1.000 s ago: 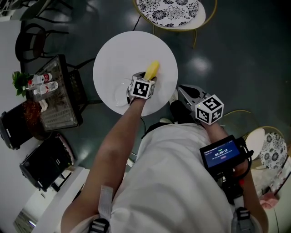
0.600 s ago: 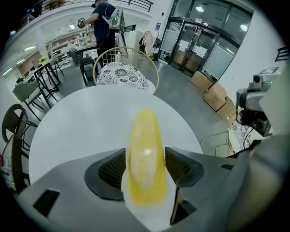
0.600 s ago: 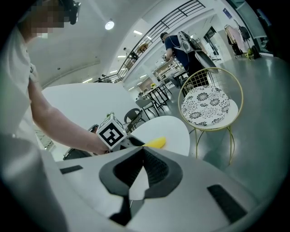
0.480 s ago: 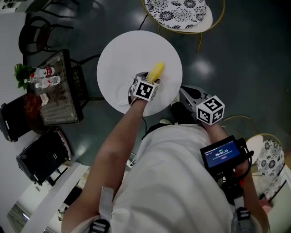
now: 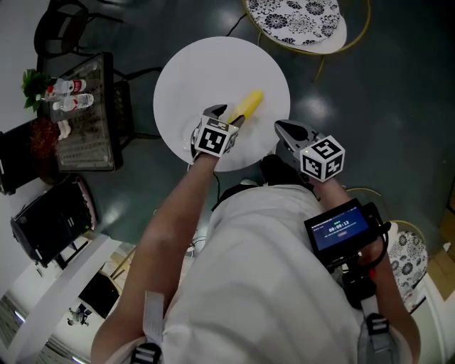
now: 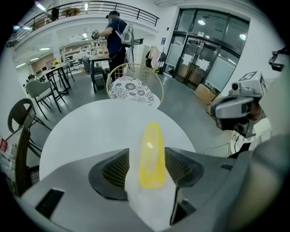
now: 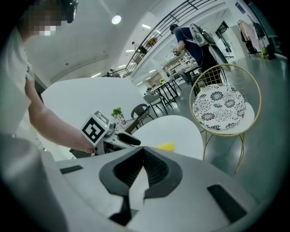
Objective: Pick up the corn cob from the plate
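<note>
Corn cob (image 5: pixel 249 104): yellow, smooth-looking, tapered; sits over the near right part of the round white desk (image 5: pixel 192 71), pointing away and to the right; seems lifted off the surface, though no view shows the gap cleanly; the plate cannot be made out against the white top.

Left gripper (image 5: pixel 229 116): jaws spread wide and closed on the butt end of the cob; pads on either flank; most of the cob's length sticks out past them, unsupported.

Right gripper (image 7: pixel 143 149): just off the desk's near right edge, close beside the left one; jaws together, nothing in them.

Beyond: a chair with patterned seat (image 5: pixel 298 18) at the far side; a dark side table with bottles (image 5: pixel 78 114) to the left; dark glossy floor (image 5: pixel 370 85) all round.

Risks, as I judge them:
- hold is on one end only; the long free end could lever the cob down or swing it between the pads;
- taper and slick surface favour slipping forward out of the jaws if the gripper tips lower or jerks;
- a drop near the desk's edge could send it rolling to the floor;
- right gripper is near enough to knock the free end.
</note>
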`<state>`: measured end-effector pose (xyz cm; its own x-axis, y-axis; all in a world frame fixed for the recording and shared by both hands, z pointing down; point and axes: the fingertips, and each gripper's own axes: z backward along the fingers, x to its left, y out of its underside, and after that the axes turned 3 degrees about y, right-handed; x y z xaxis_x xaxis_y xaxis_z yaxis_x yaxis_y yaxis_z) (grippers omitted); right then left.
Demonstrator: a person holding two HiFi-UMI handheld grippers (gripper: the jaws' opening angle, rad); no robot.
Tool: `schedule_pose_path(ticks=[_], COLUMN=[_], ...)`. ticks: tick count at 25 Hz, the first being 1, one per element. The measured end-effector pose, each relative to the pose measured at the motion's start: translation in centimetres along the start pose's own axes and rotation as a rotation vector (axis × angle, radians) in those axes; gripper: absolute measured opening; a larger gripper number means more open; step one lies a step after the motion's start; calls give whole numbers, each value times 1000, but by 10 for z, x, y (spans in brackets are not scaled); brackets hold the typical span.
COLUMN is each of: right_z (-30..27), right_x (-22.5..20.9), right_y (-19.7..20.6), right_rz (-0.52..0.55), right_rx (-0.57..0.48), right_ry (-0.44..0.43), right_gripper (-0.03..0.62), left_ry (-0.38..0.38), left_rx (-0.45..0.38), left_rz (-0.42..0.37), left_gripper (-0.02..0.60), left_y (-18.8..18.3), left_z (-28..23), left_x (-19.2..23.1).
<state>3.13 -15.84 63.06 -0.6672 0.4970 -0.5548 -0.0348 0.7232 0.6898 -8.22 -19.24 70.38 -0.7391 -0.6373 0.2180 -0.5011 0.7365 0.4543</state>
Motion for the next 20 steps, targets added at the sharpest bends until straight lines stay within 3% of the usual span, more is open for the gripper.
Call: schedule_pose_path(ticks=[4,9,10,20], right_z=[-10,-16,-17,-18], right_x=[11,28,34,51], right_y=[-9,-22,-23,-64], right_rz=[46,103,112,191], right_rx=[13,3,0,-61], right_ry=[-26,-62,-67,-87], right_gripper=[8,8,8,8], left_ry=[-2,-58,-64,-110], left_rx=[-85,-233,-264,-494], left_rz=[37,108,125,209], left_gripper=[250,22,10,8], left_y=[3,2,4,8], left_z=[24,61,71,142], left_x=[-4,-9,-8,-3])
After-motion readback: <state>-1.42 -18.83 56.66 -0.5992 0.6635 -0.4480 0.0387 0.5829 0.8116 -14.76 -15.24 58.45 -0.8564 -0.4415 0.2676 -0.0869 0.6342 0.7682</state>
